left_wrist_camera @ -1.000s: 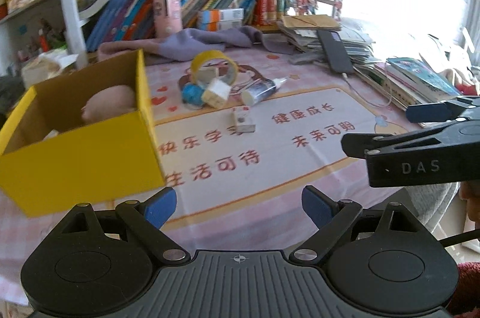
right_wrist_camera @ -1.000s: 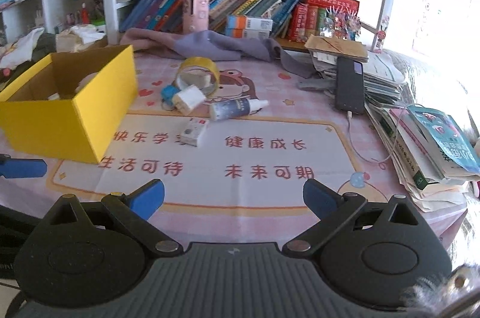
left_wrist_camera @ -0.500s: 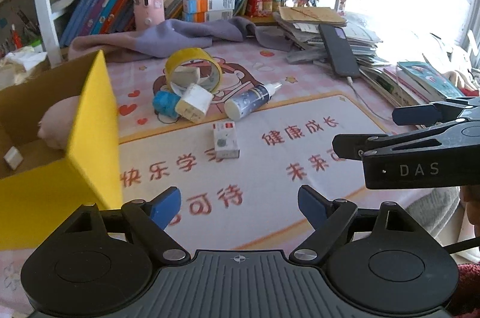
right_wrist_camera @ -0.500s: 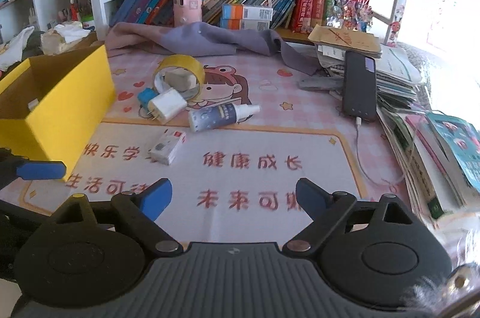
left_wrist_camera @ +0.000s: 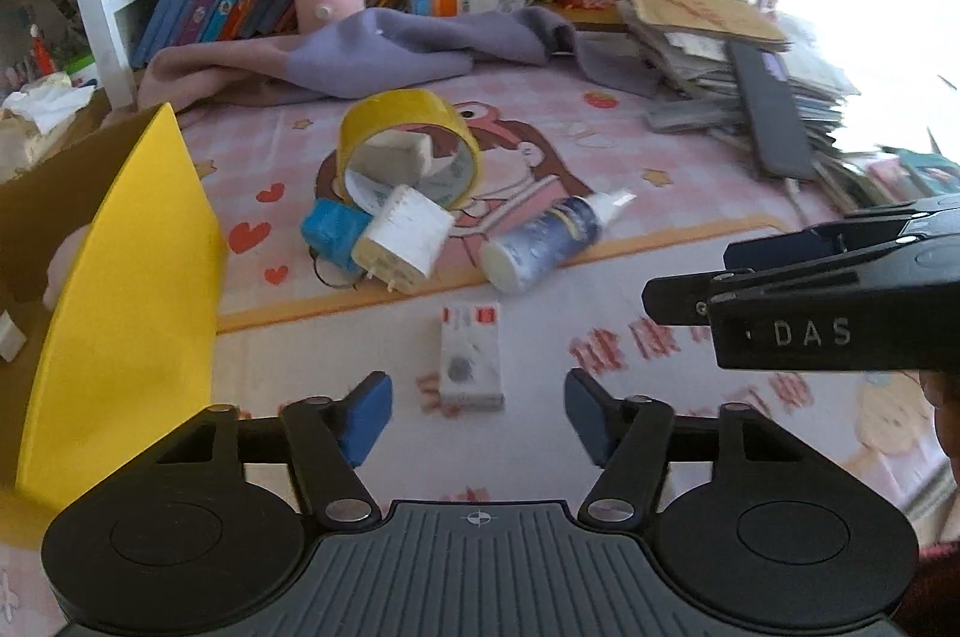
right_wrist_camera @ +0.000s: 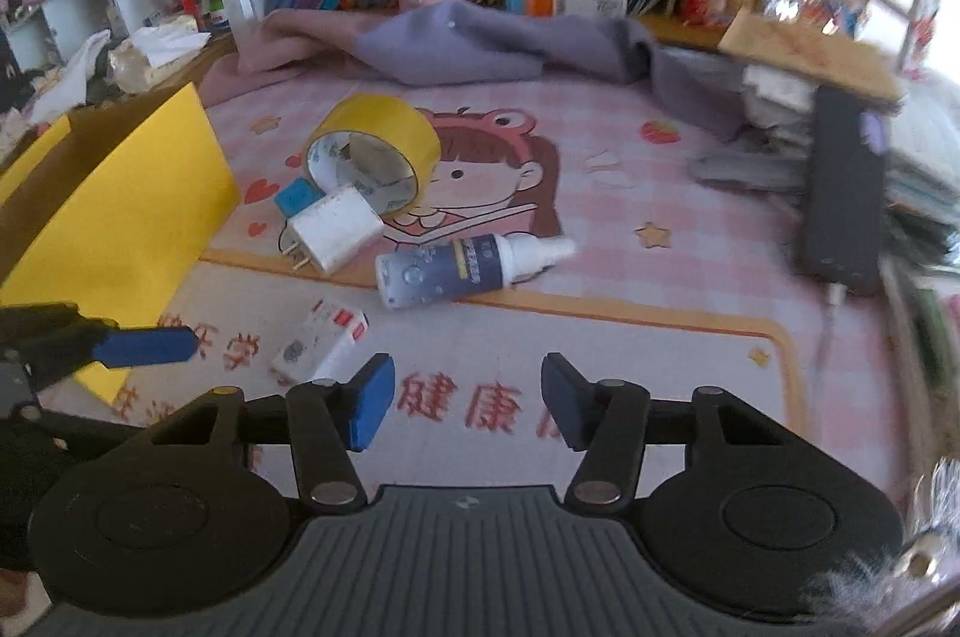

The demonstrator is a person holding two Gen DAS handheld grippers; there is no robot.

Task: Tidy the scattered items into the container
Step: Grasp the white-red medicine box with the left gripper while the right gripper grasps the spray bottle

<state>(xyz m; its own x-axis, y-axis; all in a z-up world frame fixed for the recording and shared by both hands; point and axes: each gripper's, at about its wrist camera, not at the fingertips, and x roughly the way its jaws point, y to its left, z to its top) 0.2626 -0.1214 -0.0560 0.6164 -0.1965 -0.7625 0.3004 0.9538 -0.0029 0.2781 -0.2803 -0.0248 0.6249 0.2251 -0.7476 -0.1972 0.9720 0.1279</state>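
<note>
Left wrist view: the left gripper hovers over a pink printed table mat, its blue-padded jaws partly open and closing, gripping nothing. A small white and red box lies flat on the mat just ahead of the gap between the pads, untouched. Beyond it sit a white charger plug, a blue block, a yellow tape roll and a blue spray bottle. The yellow cardboard box stands at left. Right wrist view: the right gripper is also partly open and closing on nothing; the small box lies left of its left pad, and the spray bottle lies ahead, well apart from the jaws
</note>
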